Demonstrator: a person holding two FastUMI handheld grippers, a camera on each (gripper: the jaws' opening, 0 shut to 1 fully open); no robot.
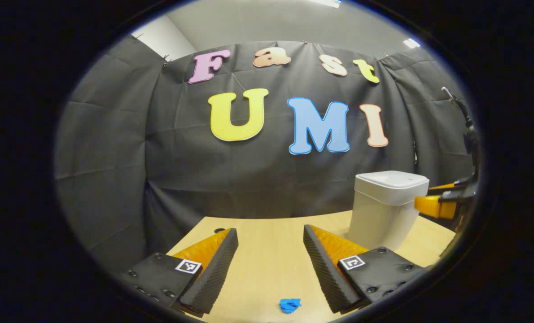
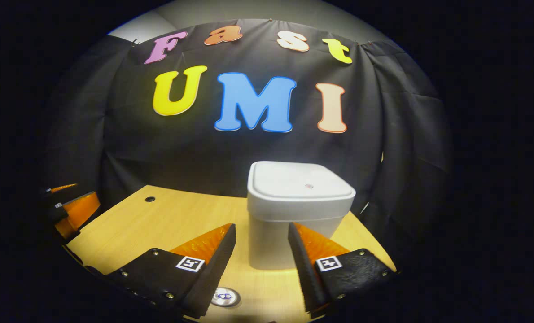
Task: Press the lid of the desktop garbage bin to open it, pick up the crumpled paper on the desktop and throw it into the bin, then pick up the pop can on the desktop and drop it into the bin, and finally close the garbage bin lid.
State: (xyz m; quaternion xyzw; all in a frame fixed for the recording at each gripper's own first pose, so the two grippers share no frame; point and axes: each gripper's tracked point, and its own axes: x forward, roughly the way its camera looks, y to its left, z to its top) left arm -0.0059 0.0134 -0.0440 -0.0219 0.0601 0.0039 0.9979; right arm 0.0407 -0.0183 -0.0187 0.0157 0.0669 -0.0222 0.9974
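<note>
The white desktop bin [image 1: 386, 211] stands on the wooden table [image 1: 267, 264] at the right, its lid [image 1: 392, 179] down. A small blue crumpled paper [image 1: 289, 305] lies on the table between and below the fingers of my left gripper [image 1: 269, 229], which is open and empty. In the right gripper view the bin [image 2: 289, 233] stands straight ahead and close, with the lid [image 2: 300, 181] flat and closed. My right gripper [image 2: 261, 225] is open, held above the table just short of the bin. The pop can's silver top [image 2: 225, 296] shows low between its fingers.
The right gripper [image 1: 437, 204] shows beside the bin at the right edge of the left gripper view. The left gripper [image 2: 69, 211] hangs at the far left of the right gripper view. A small round hole [image 2: 150, 198] sits near the table's back edge, by the black cloth wall.
</note>
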